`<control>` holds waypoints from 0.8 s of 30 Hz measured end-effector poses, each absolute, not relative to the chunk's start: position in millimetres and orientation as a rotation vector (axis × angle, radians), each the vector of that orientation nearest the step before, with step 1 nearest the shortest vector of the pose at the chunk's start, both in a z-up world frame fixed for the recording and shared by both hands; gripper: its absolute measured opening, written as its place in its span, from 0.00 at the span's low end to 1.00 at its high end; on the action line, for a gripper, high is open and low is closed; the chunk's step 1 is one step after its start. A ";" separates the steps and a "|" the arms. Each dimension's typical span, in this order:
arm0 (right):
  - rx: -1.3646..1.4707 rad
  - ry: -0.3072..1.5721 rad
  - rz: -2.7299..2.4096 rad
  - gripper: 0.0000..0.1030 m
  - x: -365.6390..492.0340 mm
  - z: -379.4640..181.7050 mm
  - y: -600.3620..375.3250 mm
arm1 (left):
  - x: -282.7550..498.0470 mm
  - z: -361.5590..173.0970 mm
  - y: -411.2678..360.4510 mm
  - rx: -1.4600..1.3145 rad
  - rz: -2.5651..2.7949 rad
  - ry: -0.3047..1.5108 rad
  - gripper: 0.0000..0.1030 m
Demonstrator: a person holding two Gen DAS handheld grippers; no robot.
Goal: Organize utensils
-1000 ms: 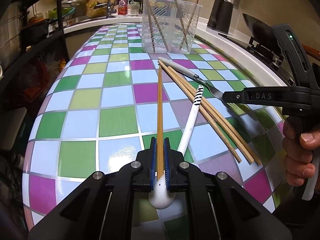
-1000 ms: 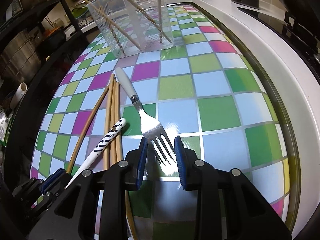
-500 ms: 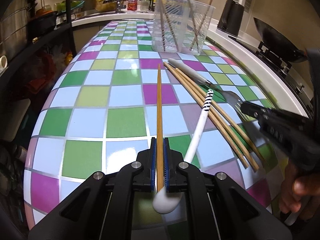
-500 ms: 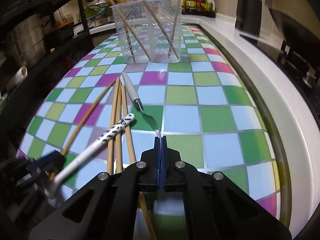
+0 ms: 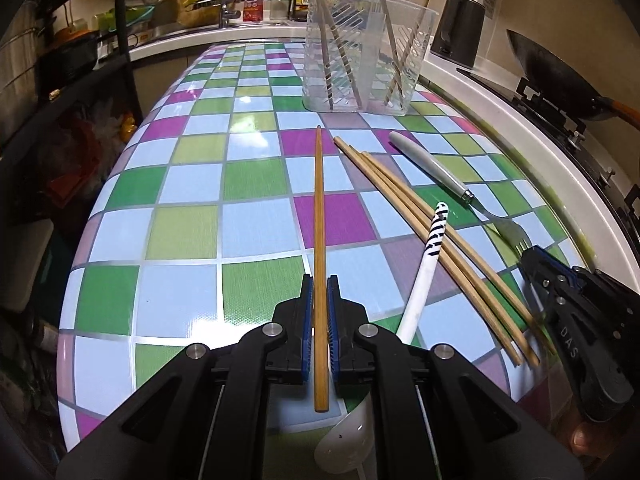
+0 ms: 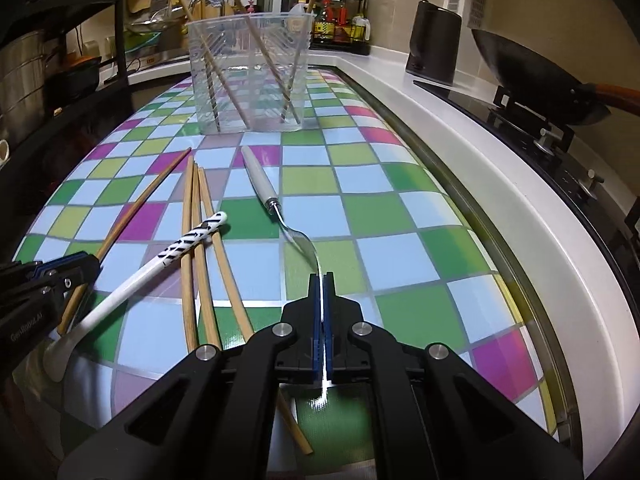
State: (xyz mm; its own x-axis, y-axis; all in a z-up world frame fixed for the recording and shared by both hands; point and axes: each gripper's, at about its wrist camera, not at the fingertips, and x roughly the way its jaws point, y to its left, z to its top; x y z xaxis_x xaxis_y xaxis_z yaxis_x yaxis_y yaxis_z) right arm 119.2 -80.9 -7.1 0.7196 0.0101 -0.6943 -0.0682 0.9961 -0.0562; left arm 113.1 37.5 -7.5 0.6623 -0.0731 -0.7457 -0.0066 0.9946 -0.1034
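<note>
My left tongs [image 5: 319,300] clamp a stiff, light wooden chopstick [image 5: 319,208] near its end; right tongs [image 6: 322,292] pinch the slick steel fork [image 6: 298,236] by its tines.

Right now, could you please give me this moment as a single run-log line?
left gripper: shut on chopstick | right gripper: shut on fork head | loose: three chopsticks, white spoon | holder: some chopsticks in
</note>
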 end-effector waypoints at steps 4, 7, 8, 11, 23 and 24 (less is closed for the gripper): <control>-0.070 0.756 0.082 0.06 115.1 -9.8 -84.2 | 100.6 -8.5 37.8 -0.088 -0.015 0.819 0.07; -0.041 0.746 0.118 0.06 112.5 -10.8 -88.5 | 90.2 -9.9 37.2 -0.084 -0.013 0.794 0.07; -0.040 0.742 0.126 0.07 112.0 -11.0 -88.9 | 88.3 -10.2 36.7 -0.077 -0.013 0.788 0.07; -0.031 0.731 0.158 0.07 110.6 -11.4 -90.2 | 83.9 -11.3 36.7 -0.069 -0.012 0.768 0.07; -0.018 0.679 0.118 0.03 108.1 -6.1 -101.9 | 83.5 -7.8 32.5 -0.029 0.025 0.715 0.06; -0.005 0.687 0.093 0.03 109.3 -6.2 -105.0 | 86.7 -8.2 33.7 -0.035 0.033 0.728 0.06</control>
